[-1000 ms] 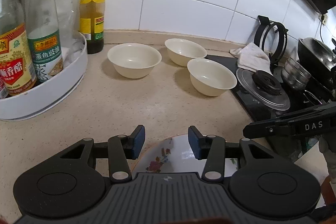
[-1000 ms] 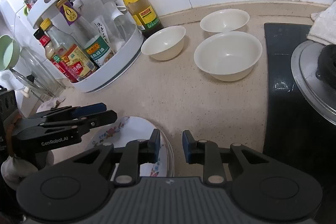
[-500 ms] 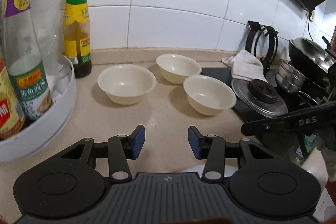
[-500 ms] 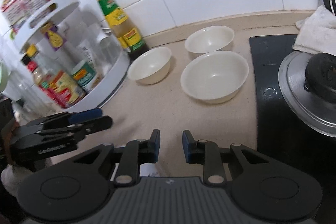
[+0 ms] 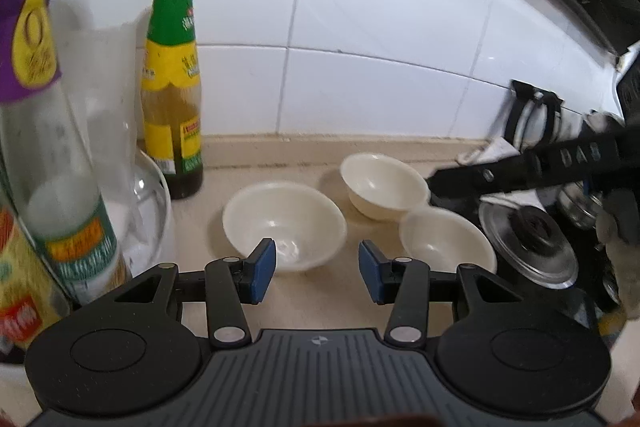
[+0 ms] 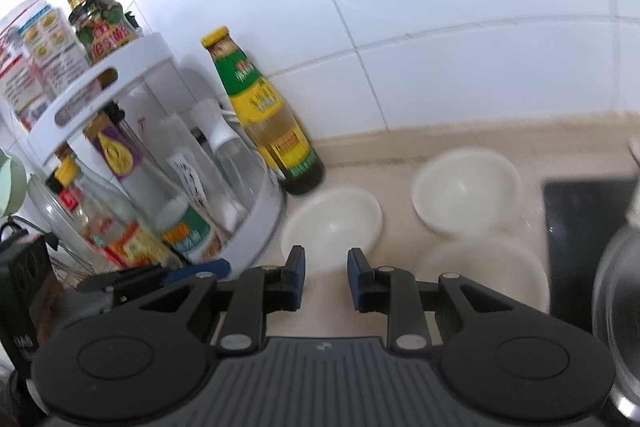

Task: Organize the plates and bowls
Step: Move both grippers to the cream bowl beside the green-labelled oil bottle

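Three cream bowls sit on the counter [image 5: 304, 311] near the tiled wall. The left tool [image 5: 317, 271] hangs with its blue pads apart and empty, the nearest bowl [image 5: 284, 225] just beyond them at 12 o'clock. A second bowl [image 5: 383, 185] lies at 1 o'clock, a third [image 5: 446, 247] at 2 o'clock beside the pot lid [image 5: 528, 247]. The right tool [image 6: 326, 277] is also parted, holding nothing; its view is blurred, so the bowl [image 6: 332, 221] ahead seems untouched. A sauce bottle [image 5: 172, 87] stands at 11 o'clock, beside the white rack [image 6: 256, 223].
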A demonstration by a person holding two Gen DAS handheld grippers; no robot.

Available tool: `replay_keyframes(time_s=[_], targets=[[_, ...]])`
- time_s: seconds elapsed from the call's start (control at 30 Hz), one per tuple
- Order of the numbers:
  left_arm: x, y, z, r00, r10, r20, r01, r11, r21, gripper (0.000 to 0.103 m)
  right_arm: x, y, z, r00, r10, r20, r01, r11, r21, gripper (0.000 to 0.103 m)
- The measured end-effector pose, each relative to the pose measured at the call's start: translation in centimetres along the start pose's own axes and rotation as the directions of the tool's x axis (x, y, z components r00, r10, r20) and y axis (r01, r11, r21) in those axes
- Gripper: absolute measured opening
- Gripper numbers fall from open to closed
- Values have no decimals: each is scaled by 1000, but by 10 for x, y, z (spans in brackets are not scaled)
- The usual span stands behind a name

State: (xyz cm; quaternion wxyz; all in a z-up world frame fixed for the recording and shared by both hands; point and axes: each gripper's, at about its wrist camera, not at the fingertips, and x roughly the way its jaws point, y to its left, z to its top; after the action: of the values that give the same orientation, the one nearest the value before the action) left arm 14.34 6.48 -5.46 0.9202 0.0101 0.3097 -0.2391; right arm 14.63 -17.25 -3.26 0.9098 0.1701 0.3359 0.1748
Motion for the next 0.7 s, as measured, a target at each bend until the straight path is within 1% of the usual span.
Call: replay_keyframes(time_s=[0.03,0.1,0.17,0.23,0.3,0.4,0.47,0.63,0.7], targets=[[4,2,4,1000,13,0,-13,1000,-10,58,7,2,11,1000,0,-4,0,1000,-12,25],[14,8,9,1000,28,-11,-29,998,-59,59,20,5,25,1000,-4,-7,4,999,-42,25],[27,16,10,999,18,-42,-23,992,-127,58,38,4,35,1000,-2,-25,1,999,-51,25],[40,22,8,997,1,-79,-16,982,-189,58,58,1,41,998,16,-63,-19,999,-37,25],[51,27,6,994,8,-106,-31,974,-225,57,76,-3,43,995,25,-94,-28,999,-27,25],[61,34,4,992,14,-121,-46,964,-263,57,98,-10,44,991,45,-127,-47,999,-13,25],[67,39,4,992,7,-125,-43,958,-284,57,108,-14,44,986,74,-147,-74,997,9,25],[74,44,6,993,13,-119,-47,955,-292,59,125,-15,43,981,82,-177,-81,997,14,25],[76,46,7,993,-1,-117,-35,952,-304,59,130,-16,43,978,89,-186,-84,996,31,25]])
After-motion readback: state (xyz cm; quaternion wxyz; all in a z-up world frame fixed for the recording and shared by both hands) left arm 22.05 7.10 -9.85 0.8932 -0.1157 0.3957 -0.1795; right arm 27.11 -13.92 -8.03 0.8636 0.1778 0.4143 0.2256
